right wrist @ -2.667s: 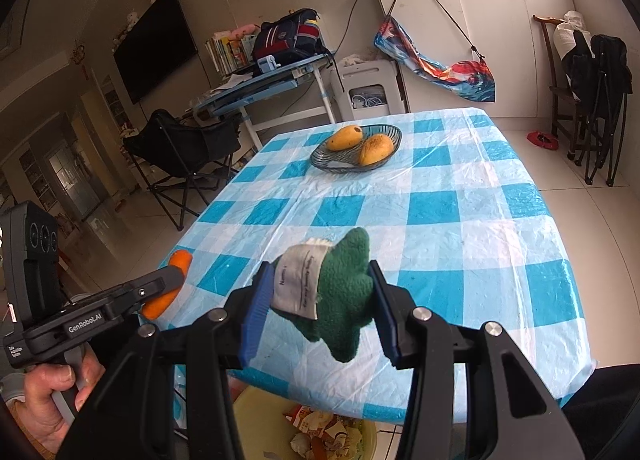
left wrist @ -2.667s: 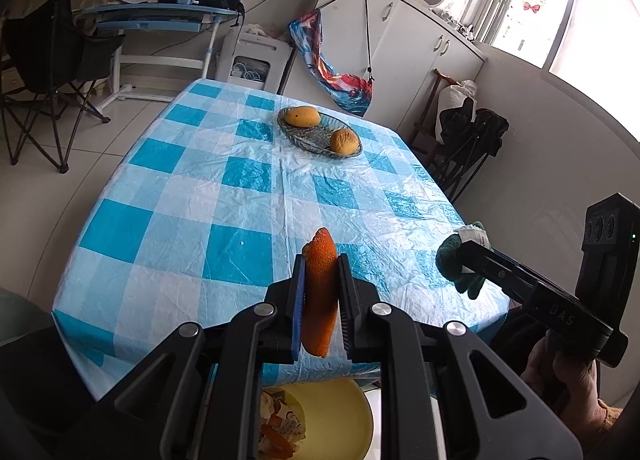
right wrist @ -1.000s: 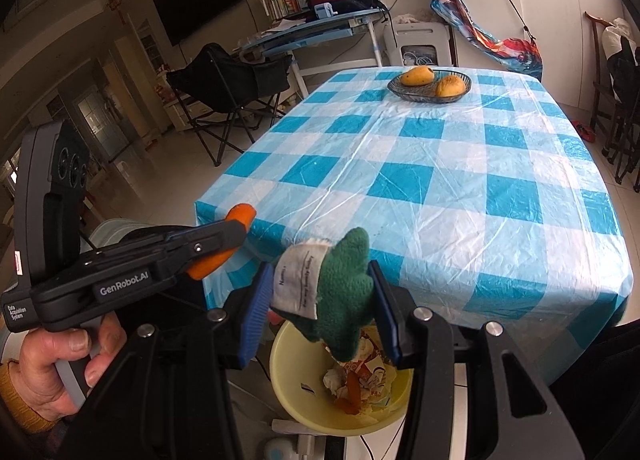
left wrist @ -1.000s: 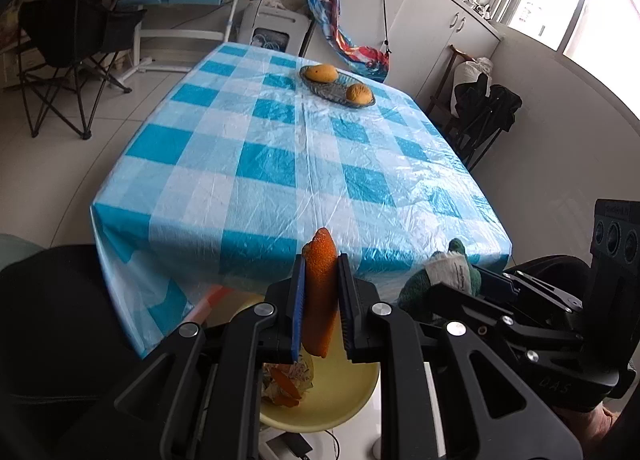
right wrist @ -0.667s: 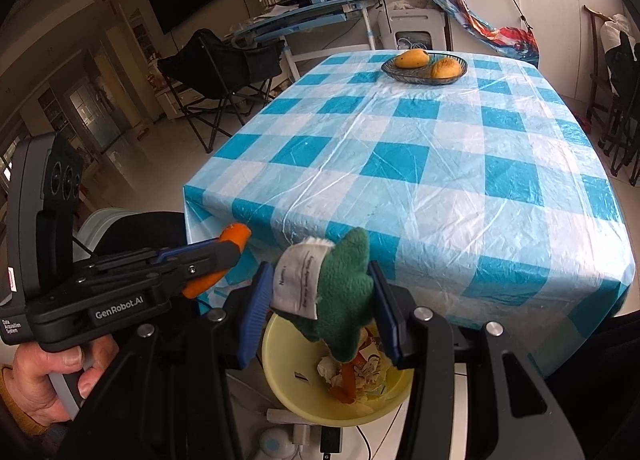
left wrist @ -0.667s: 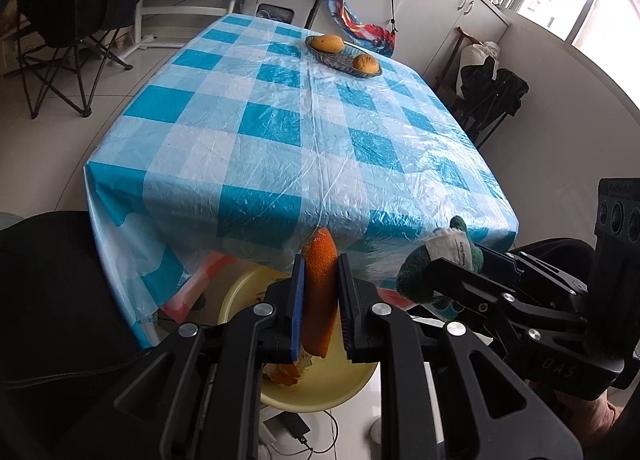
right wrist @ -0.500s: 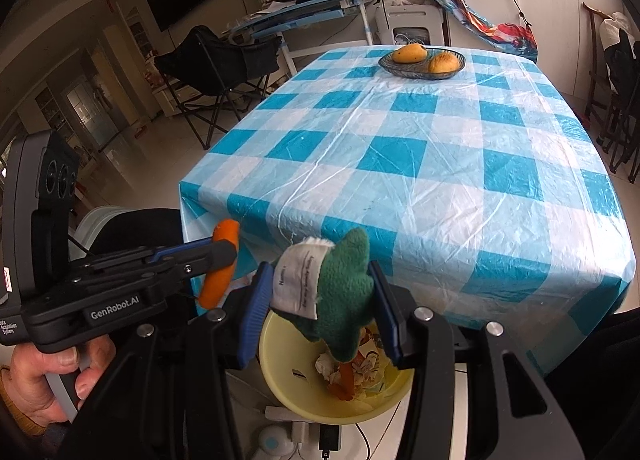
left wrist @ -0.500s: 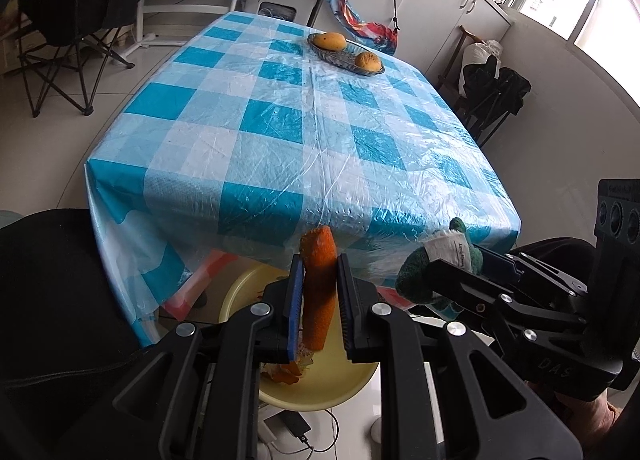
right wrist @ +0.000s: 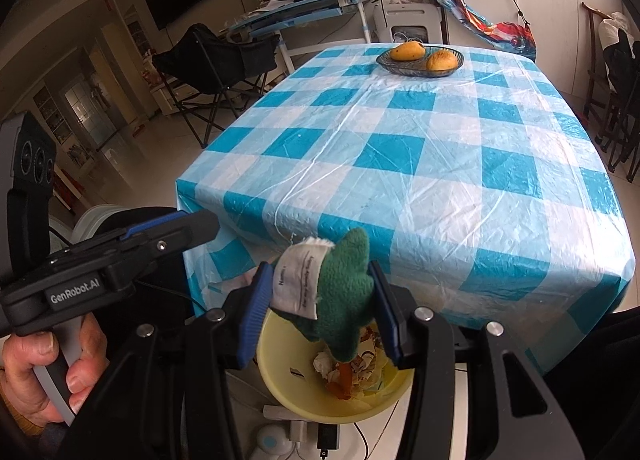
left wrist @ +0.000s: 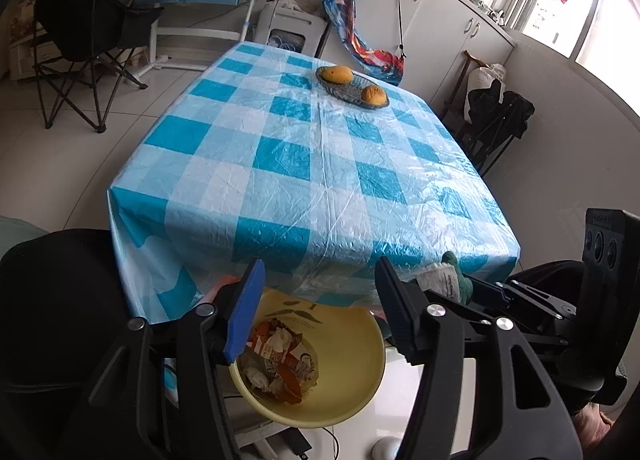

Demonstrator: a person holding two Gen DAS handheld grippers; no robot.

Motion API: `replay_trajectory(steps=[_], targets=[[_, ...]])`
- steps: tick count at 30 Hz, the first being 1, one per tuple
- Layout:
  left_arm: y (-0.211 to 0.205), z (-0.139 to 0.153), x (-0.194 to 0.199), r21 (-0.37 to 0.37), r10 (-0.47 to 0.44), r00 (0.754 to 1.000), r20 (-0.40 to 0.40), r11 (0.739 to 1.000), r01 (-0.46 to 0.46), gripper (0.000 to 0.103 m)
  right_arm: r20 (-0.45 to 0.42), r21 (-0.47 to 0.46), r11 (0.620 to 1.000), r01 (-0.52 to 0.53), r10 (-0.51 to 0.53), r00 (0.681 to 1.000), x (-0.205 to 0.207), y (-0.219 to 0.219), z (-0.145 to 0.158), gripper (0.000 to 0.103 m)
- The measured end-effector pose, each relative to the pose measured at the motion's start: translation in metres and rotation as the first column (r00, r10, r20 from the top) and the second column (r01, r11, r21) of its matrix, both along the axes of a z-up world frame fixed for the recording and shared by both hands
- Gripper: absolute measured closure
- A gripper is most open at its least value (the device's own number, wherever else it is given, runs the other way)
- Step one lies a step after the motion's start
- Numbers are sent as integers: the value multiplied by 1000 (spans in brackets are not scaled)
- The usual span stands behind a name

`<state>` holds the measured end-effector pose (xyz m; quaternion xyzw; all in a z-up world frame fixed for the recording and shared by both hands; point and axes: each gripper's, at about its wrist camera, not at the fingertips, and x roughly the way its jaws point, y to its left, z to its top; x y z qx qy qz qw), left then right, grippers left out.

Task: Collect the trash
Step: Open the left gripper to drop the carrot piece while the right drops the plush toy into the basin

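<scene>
While the orange peel (left wrist: 289, 379) lay among the scraps in the yellow bin (left wrist: 352, 396) on the floor, my left tool (left wrist: 316, 308) hung above it with its jaws spread wide apart, holding nothing. The bin sat just below the near edge of the table (left wrist: 308, 163), partly under the hanging blue-checked cloth. My right tool (right wrist: 318, 310) was clamped on a green plush toy (right wrist: 344, 292), its white label (right wrist: 298, 280) turned toward the left jaw, and the toy's lower end hung over the bin's rim, above the crumpled paper and peel inside. My left hand (right wrist: 44, 376) gripped that tool's handle. Far across the table, well apart from all this, a glass dish (right wrist: 420, 59) held two mangoes (right wrist: 408, 49).
</scene>
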<state>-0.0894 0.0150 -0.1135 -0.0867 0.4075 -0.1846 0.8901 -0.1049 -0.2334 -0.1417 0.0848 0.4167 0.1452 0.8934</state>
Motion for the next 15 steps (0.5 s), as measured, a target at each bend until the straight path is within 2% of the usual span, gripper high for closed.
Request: replay_trajectory(steps=[4, 13, 15], targets=[[4, 8, -3, -6, 29, 999, 40, 1000, -29, 33, 0, -1, 1000, -6, 6, 1000, 0, 1, 0, 54], [6, 20, -10, -2, 64, 992, 106, 998, -64, 13, 10, 0, 1000, -16, 16, 1000, 0, 4, 1, 52], [6, 22, -11, 2, 68, 991, 118, 998, -69, 10, 14, -2, 1000, -19, 19, 1000, -1, 4, 2, 46]])
